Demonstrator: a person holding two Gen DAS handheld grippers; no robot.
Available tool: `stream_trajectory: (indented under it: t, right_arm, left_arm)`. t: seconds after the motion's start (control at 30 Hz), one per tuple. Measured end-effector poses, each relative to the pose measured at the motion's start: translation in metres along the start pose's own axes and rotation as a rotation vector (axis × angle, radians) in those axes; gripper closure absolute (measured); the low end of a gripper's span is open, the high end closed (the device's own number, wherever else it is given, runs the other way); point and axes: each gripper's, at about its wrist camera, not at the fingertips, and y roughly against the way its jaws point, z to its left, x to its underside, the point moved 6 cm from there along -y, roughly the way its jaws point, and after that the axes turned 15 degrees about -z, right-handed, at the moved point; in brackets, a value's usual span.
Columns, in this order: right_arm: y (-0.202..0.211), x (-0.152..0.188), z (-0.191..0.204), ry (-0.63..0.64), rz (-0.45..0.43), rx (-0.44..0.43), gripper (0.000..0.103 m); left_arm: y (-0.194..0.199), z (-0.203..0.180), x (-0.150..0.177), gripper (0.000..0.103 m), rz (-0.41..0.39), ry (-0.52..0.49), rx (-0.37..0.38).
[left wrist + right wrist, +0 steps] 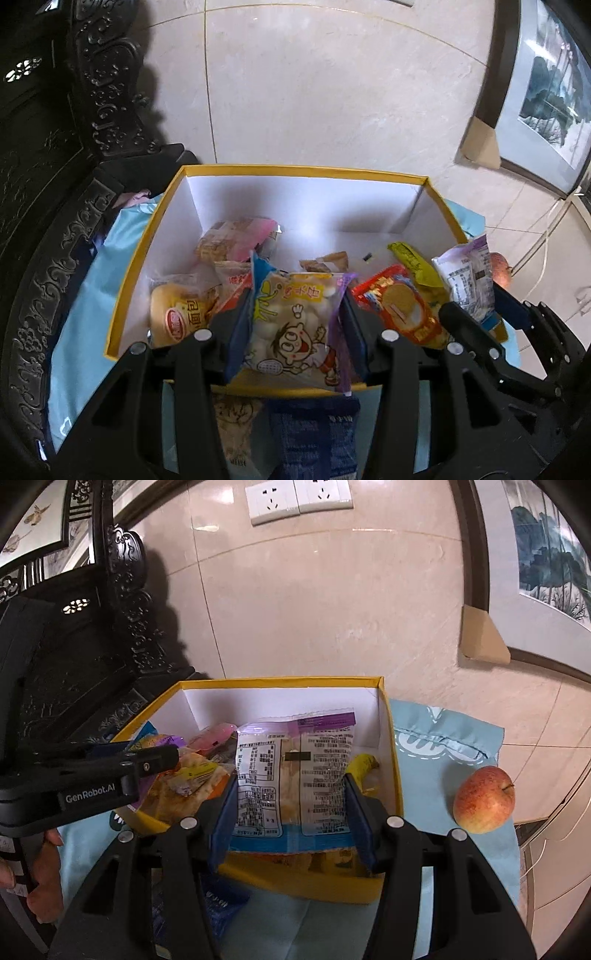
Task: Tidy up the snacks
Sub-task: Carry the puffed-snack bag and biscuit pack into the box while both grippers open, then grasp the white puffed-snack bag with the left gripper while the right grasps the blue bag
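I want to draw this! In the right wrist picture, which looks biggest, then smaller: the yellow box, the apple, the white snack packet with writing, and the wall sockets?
1. Yellow box
2. White snack packet, though it sits close to the camera, which inflates it
3. Wall sockets and apple look about alike; the sockets are farther away, so I won't rank them.

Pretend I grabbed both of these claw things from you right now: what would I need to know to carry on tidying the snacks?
Left gripper: clamped on the cartoon snack bag, over the yellow box.
Right gripper: clamped on a white-and-purple packet, also over the box.
Done: several snacks already lie in the box.
Left: drop both packets in; a dark blue packet still lies on the blue cloth in front of the box. The apple sits outside, to the right.
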Motion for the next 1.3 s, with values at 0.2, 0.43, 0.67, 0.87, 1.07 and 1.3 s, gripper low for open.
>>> stream_trajectory:
  t: [0.2,0.43,0.67,0.87,1.07,1.3]
  right_arm:
    - [0.001,0.001,-0.005,0.083,-0.041,0.116,0.026]
    - [0.04,0.004,-0.006,0.014,-0.029,0.05,0.022]
    - [0.067,0.032,0.017,-0.005,0.002,-0.012,0.006]
    - [0.063,0.076,0.037,-0.08,0.125,-0.042,0.006]
    - [0.043,0.109,0.078,-0.078,0.24,-0.041,0.006]
    - [0.008,0.136,0.116,0.034,0.318,0.017,0.029]
  left_arm:
    - [0.0,0.013,-0.002,0.002,-0.018,0.044,-0.06]
    - [0.03,0.02,0.011,0.002,-0.017,-0.045,-0.094]
    - [0.06,0.046,0.056,0.002,0.02,-0.002,-0.118]
    - [0.074,0.075,0.092,0.002,0.068,0.083,-0.17]
    - [0.099,0.109,0.108,0.002,0.043,0.198,-0.228]
    - [0.099,0.125,0.117,0.002,0.068,0.216,-0.249]
